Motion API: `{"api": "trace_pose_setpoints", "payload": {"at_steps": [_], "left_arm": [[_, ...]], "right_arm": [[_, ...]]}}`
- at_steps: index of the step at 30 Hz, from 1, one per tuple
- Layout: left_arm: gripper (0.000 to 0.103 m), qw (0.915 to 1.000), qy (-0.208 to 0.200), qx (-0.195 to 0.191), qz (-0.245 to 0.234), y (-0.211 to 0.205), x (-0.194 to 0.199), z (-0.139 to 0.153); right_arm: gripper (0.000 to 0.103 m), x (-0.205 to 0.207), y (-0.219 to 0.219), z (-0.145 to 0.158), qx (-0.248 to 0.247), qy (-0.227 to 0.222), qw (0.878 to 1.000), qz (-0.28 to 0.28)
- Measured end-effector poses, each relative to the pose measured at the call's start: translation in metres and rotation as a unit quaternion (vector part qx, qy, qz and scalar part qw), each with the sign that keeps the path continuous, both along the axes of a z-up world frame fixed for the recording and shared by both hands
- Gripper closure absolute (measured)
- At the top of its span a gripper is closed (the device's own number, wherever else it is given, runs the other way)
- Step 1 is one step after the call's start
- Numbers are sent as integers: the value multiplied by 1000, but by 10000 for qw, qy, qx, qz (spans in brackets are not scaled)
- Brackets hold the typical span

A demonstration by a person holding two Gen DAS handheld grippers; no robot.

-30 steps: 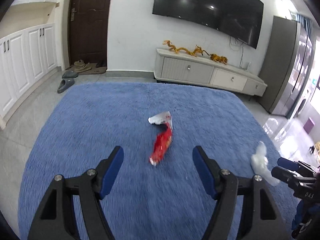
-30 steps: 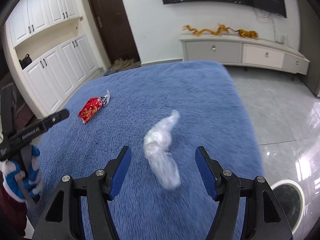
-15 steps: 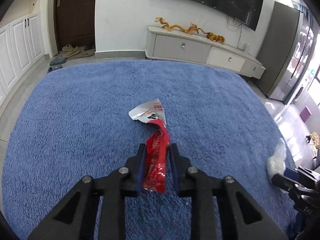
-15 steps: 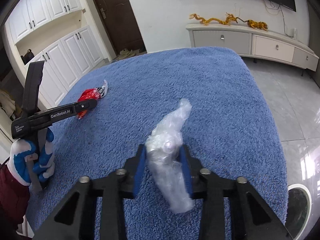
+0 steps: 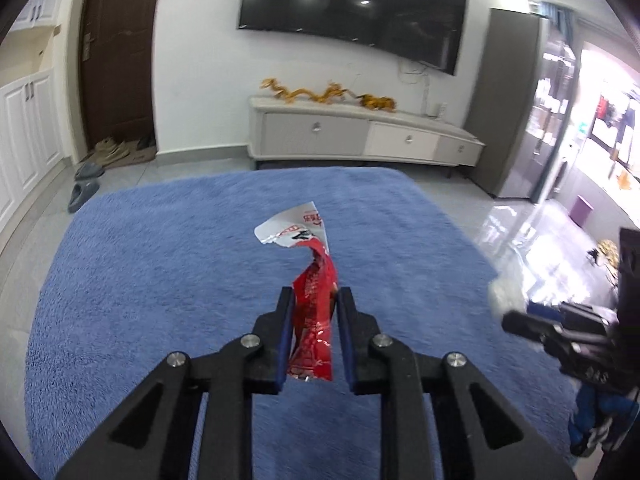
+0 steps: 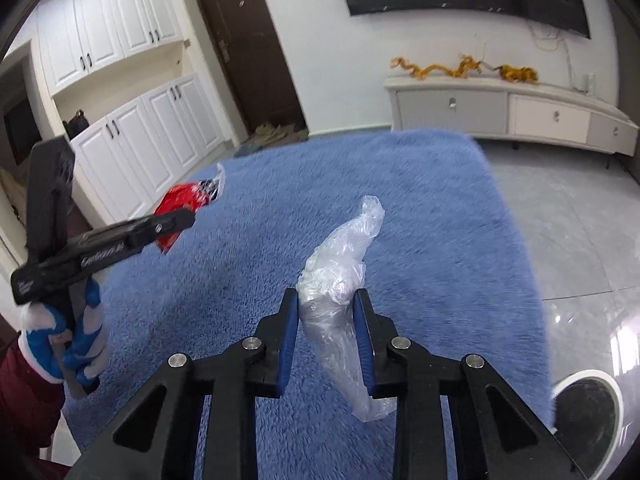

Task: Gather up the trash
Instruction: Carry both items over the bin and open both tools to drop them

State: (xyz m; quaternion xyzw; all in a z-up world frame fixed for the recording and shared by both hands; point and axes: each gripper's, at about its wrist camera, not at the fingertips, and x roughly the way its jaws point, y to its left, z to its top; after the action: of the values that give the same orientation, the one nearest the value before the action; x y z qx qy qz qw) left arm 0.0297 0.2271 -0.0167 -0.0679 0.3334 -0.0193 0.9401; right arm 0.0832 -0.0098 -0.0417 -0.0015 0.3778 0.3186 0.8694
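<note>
My left gripper (image 5: 313, 300) is shut on a red snack wrapper (image 5: 314, 312) with a torn silver top and holds it above the blue rug (image 5: 160, 260). My right gripper (image 6: 326, 300) is shut on a crumpled clear plastic bag (image 6: 340, 280), also lifted off the rug. The right wrist view shows the left gripper (image 6: 176, 220) with the red wrapper (image 6: 180, 200) at the left. The left wrist view shows the right gripper (image 5: 516, 320) with the plastic (image 5: 506, 294) at the right edge.
A round dark bin (image 6: 584, 408) with a white rim stands on the tiled floor at the rug's right edge. A low TV cabinet (image 5: 360, 140) stands against the far wall. White cupboards (image 6: 132, 140) and slippers (image 5: 82, 194) are at the left.
Both grippers closed from open onto their items, the left on the red wrapper and the right on the plastic bag, and then lifted them off the rug.
</note>
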Motion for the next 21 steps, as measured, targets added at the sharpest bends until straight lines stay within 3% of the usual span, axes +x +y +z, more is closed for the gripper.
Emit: {"api": "trace_pose_setpoints", "payload": {"at_steps": [9,15,21], "left_arm": [[83,9925,-3,107,-1216,-107,-12,10],[83,9755,185,332,-2169,-205,4,5],[83,9513,422,457,-3019,-293,16,-1]], "right_arm": [[76,-28,-76,20,5,-281,9954,-915],[76,-41,-160,16,-29,-216,9818,-1885],[76,-50,-250,-9,62,78,9567,-2910]]}}
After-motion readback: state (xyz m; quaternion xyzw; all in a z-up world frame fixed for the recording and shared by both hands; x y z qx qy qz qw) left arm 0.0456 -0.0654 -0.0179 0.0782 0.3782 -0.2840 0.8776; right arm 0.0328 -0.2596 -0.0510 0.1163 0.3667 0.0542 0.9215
